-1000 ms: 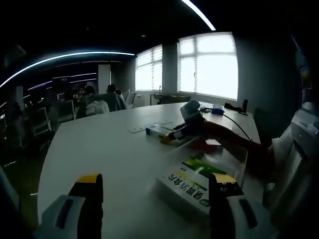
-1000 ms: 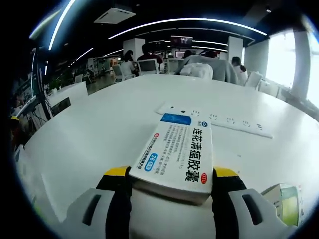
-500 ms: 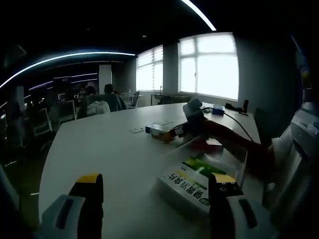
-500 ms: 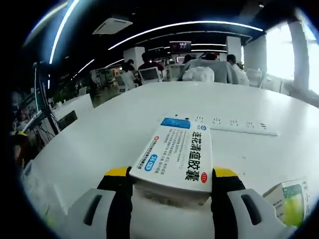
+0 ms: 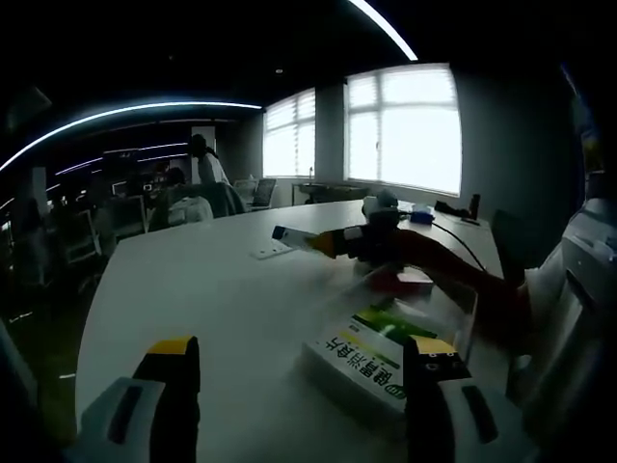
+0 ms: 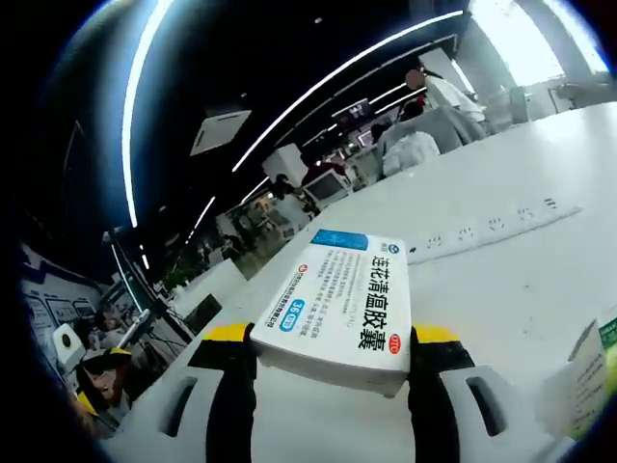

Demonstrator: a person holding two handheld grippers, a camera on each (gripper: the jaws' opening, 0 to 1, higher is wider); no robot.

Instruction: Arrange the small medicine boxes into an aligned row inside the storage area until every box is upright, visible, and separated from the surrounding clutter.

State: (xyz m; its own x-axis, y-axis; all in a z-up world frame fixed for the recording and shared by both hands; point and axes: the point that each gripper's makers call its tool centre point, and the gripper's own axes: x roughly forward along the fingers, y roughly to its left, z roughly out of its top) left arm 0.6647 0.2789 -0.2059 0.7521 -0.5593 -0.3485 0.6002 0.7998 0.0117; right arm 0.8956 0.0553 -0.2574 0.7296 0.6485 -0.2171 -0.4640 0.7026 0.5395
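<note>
My right gripper (image 6: 328, 349) is shut on a white and blue medicine box (image 6: 339, 301), held flat between its jaws and lifted off the white table (image 6: 501, 270). In the left gripper view that same gripper (image 5: 339, 243) hangs above the table with the box (image 5: 294, 237) sticking out to the left. My left gripper (image 5: 301, 365) stands open low over the table with nothing between its fingers. A green and white medicine box (image 5: 371, 355) lies flat just by its right jaw. A corner of another green box (image 6: 590, 359) shows at the right edge of the right gripper view.
A clear plastic storage bin (image 5: 434, 301) with a red box (image 5: 400, 280) inside sits behind the green box. A white power strip (image 6: 492, 230) lies across the table. People sit at desks in the background. A person's sleeve (image 5: 463, 275) reaches in from the right.
My right gripper has lifted the white and blue box off the table and tilted upward. My left gripper has stayed still and open.
</note>
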